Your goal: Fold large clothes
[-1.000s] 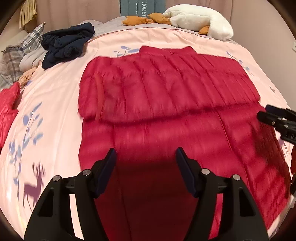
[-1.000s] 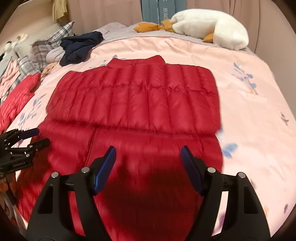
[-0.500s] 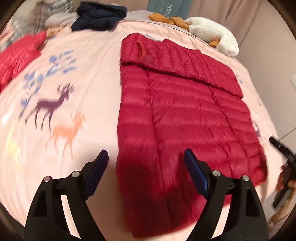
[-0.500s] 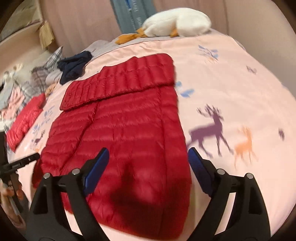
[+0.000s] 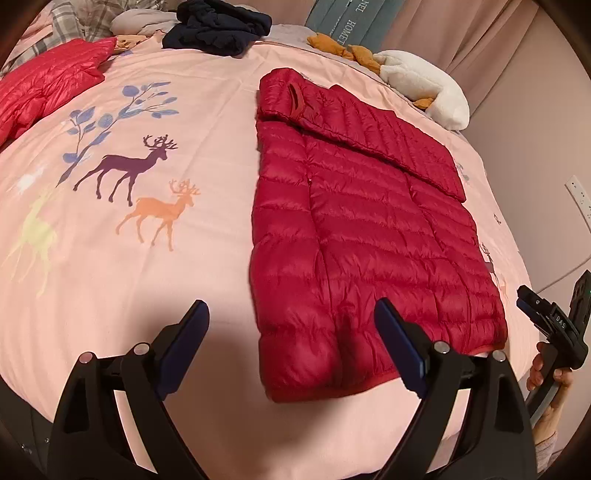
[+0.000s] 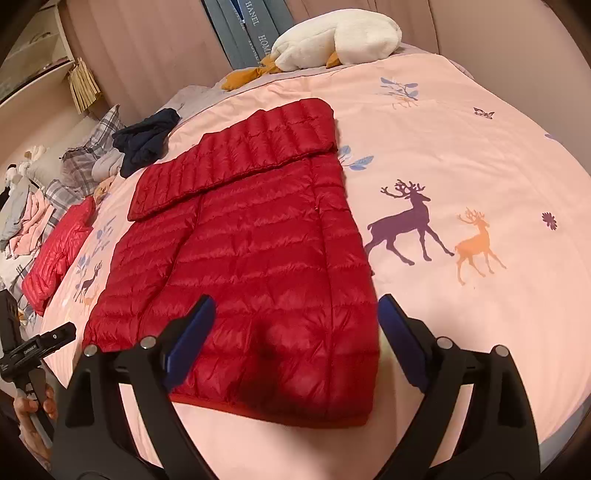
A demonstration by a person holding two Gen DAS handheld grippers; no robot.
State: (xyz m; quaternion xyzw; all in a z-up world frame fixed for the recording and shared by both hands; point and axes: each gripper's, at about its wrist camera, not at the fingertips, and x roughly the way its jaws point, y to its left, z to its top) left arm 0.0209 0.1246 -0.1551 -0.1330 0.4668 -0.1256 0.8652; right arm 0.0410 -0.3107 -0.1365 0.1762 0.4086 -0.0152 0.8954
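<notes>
Both tongs, left (image 5: 291,343) and right (image 6: 295,338), hover with jaws spread wide, holding nothing.

red down jacket (image 5: 369,229): near hem corner at 5 o'clock hidden behind a finger of the left gripper (image 5: 291,347) | right gripper (image 5: 546,317): cut off by the frame edge at 4 o'clock, jaw gap unreadable | blue pillow (image 6: 240,29): lettering cut short at 12 o'clock | clothes pile (image 6: 26,210): at 9 o'clock, too small to sort

Warm dim light; sharp, perhaps edge-warped.
</notes>
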